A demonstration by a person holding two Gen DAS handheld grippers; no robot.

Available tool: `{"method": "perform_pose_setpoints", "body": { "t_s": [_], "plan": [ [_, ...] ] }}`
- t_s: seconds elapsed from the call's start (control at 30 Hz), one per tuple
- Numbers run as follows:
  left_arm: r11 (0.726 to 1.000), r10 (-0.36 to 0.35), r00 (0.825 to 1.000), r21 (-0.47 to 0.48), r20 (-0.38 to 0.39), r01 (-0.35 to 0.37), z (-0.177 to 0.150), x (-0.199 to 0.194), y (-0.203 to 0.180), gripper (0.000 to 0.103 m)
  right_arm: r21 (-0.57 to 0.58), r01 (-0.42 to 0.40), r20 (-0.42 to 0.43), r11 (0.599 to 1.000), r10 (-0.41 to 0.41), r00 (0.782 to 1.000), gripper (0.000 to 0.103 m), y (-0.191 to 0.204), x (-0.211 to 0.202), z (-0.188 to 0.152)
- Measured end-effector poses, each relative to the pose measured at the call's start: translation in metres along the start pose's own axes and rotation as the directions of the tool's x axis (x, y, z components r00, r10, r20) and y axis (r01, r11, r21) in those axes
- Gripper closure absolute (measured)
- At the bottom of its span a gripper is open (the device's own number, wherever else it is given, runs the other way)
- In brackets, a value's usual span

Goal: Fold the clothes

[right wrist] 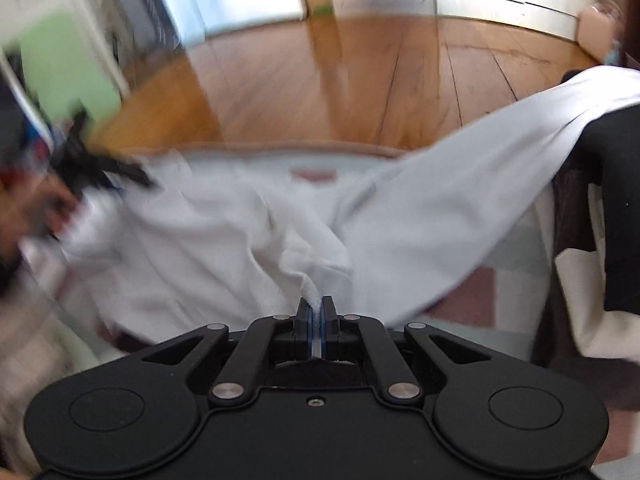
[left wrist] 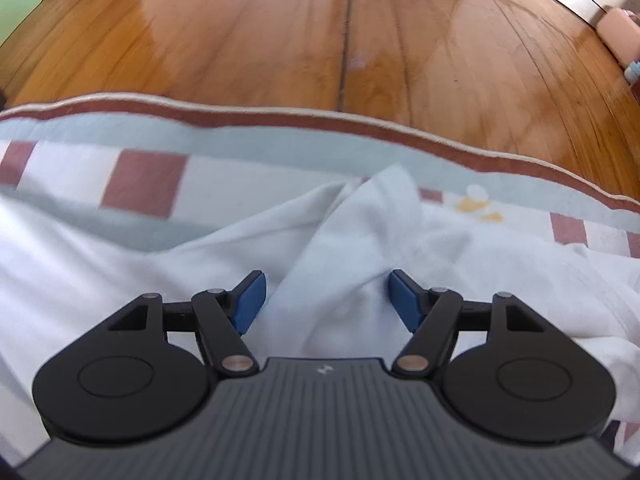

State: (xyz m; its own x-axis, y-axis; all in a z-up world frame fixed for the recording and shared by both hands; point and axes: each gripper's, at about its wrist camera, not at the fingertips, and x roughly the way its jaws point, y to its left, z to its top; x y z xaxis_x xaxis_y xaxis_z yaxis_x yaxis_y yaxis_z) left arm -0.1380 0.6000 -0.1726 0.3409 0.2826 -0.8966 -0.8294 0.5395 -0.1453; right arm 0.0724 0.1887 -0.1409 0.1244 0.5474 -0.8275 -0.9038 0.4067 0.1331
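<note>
Rumpled white garment (right wrist: 192,240) on bedspread (left wrist: 152,176)

A home bedroom: a checked bedspread (left wrist: 152,178) covers the bed, polished wood floor (left wrist: 280,32) beyond at 12 o'clock, white drawers (right wrist: 516,4) at 1 o'clock

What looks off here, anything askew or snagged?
The white garment lies bunched and twisted on the checked bedcover, with one end draped over something dark at right. Right tool pinches a fold; left tool is open.

Left gripper (left wrist: 324,292), right gripper (right wrist: 316,306): black housings, round side discs, silver rivets, blue-padded jaws.
</note>
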Motion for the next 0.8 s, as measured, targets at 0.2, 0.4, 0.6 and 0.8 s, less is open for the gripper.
{"method": "perform_pose_setpoints", "body": {
  "t_s": [0.2, 0.4, 0.6, 0.8],
  "plan": [
    [0.999, -0.032, 0.997, -0.033, 0.077, 0.035, 0.007, -0.014, 0.005, 0.035, -0.027, 0.170, -0.144, 0.985, -0.172, 0.974, 0.098, -0.006, 0.033, -0.002],
    [0.994, -0.105, 0.986, -0.001, 0.127, 0.106, 0.012, -0.020, -0.005, 0.035, -0.043, 0.210, -0.118, 0.977, -0.214, 0.970, 0.090, 0.000, 0.016, -0.006],
    [0.992, -0.080, 0.993, 0.103, 0.086, 0.071, 0.007, 0.003, -0.041, 0.032, 0.136, -0.065, 0.155, 0.989, 0.043, 0.987, 0.069, -0.002, -0.031, 0.017],
    [0.981, 0.051, 0.996, 0.183, 0.075, -0.064, 0.006, 0.023, -0.055, 0.029, -0.116, 0.079, 0.004, 0.990, -0.079, 0.997, 0.067, 0.027, 0.007, 0.015]
  ]
}}
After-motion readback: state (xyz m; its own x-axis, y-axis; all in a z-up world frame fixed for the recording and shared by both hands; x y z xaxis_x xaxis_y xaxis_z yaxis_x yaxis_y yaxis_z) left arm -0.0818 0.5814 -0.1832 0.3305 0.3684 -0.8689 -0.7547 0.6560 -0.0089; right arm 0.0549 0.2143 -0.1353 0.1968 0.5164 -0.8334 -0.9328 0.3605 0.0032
